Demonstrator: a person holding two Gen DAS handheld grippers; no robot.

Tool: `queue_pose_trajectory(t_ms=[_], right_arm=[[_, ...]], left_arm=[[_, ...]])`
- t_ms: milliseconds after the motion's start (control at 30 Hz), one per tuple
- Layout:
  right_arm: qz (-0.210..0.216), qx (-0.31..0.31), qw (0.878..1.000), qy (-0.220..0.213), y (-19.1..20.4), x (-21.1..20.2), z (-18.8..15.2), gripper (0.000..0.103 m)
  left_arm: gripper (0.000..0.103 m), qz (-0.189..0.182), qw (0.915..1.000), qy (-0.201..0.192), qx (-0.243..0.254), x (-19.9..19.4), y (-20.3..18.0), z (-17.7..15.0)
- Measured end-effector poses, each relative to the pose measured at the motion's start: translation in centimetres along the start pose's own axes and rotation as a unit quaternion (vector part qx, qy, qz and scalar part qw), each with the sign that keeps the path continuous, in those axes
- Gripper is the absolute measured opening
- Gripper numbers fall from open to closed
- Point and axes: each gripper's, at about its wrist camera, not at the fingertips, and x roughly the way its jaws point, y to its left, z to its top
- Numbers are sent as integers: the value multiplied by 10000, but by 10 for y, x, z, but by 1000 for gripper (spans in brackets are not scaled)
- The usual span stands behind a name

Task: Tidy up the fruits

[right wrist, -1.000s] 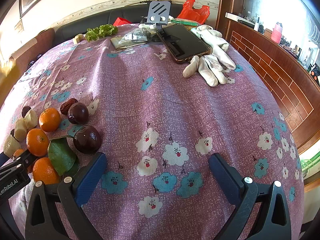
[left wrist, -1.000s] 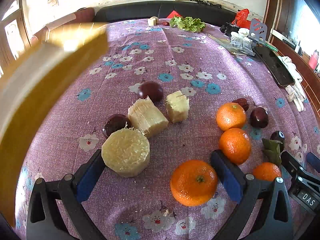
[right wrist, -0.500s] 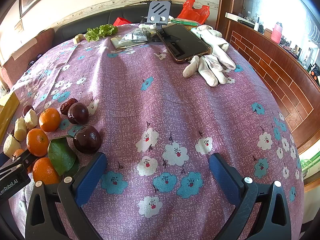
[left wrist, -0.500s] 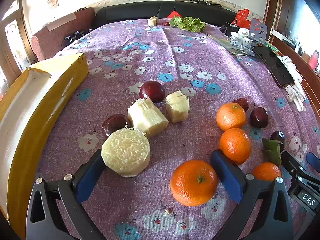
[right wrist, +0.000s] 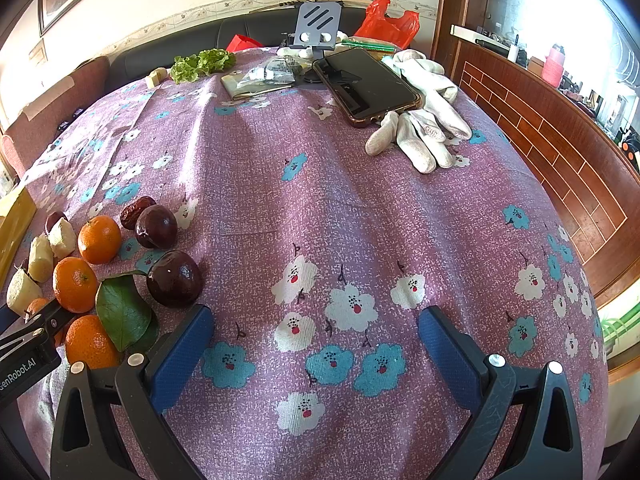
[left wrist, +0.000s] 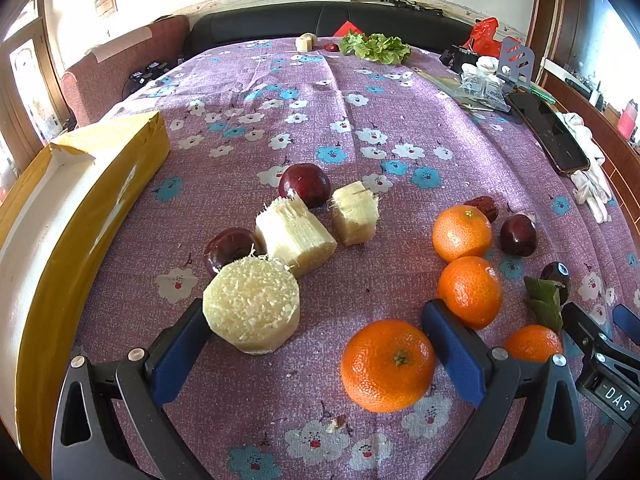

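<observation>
Each tool — black frame, blue pads, silver screws.

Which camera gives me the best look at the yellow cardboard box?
Left wrist view: the yellow cardboard box shows its open white inside along the left edge. The right wrist view catches only a corner.

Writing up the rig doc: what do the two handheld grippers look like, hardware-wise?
Both match: black plastic frames with triangular cutouts and silver screw heads. The left gripper and right gripper each carry two blue textured finger pads. White lettering marks the bodies, one reading "DAS", the other "GenRobot.AI". No cables, hands or sleeves show.
</observation>
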Motion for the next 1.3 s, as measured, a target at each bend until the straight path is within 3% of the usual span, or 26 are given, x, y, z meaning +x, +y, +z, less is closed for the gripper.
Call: queue_pose_trajectory(t_ms=[1200,1300], right_arm=[[-2,0,10000,2,0,-1,0,103],[26,-22,10000,51,0,0,0,103]], left_arm=[[103,9,10000,8,-4,-1,0,0],[103,-191,9992,248,268,-2,1,1]])
